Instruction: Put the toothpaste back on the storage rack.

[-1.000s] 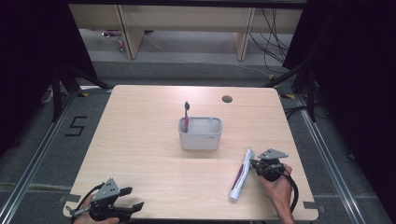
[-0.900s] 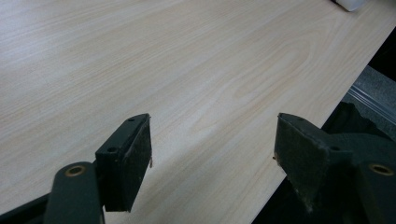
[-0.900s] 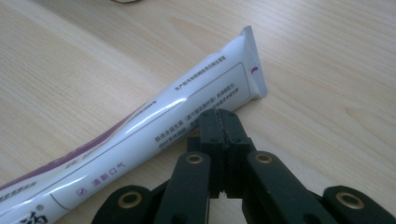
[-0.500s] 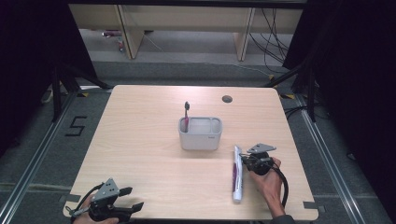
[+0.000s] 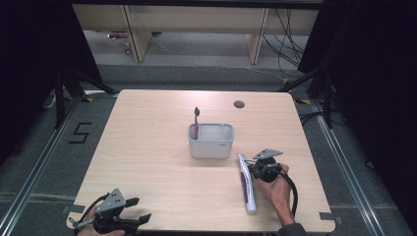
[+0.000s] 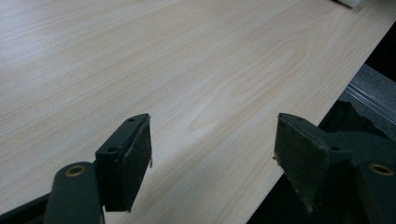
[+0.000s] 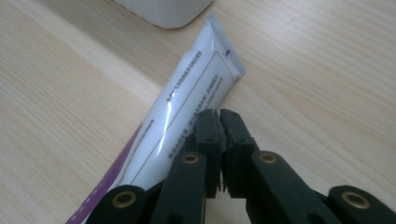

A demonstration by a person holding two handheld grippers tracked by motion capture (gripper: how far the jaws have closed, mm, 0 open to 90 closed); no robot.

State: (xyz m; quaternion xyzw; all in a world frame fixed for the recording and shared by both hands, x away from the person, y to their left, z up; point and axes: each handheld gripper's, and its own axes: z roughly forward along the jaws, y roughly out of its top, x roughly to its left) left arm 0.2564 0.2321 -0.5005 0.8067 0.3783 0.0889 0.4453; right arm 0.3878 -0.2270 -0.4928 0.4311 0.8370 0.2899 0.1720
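Observation:
A white and purple toothpaste tube (image 5: pixel 246 184) lies flat on the wooden table (image 5: pixel 147 147), right of the middle, its flat crimped end towards a grey holder (image 5: pixel 211 145). A dark toothbrush (image 5: pixel 196 120) stands in the holder's left compartment. My right gripper (image 5: pixel 251 170) rests against the tube's right side near the crimped end. In the right gripper view its jaws (image 7: pixel 219 114) lie over the tube (image 7: pixel 187 93), shut, having just eased apart by a hair with nothing between them. My left gripper (image 5: pixel 137 210) sits at the table's front left edge, open (image 6: pixel 212 154) and holding nothing.
A small round hole (image 5: pixel 239 104) sits near the table's far edge. The holder's corner (image 7: pixel 163 11) is just beyond the tube's crimped end. Metal floor rails (image 5: pixel 44 162) run along both sides of the table; shelving legs stand behind it.
The right gripper moved left and a little farther up the table. The tube swung with it, its crimped end turning from up-right to up-left, nearer the holder. The left gripper kept still.

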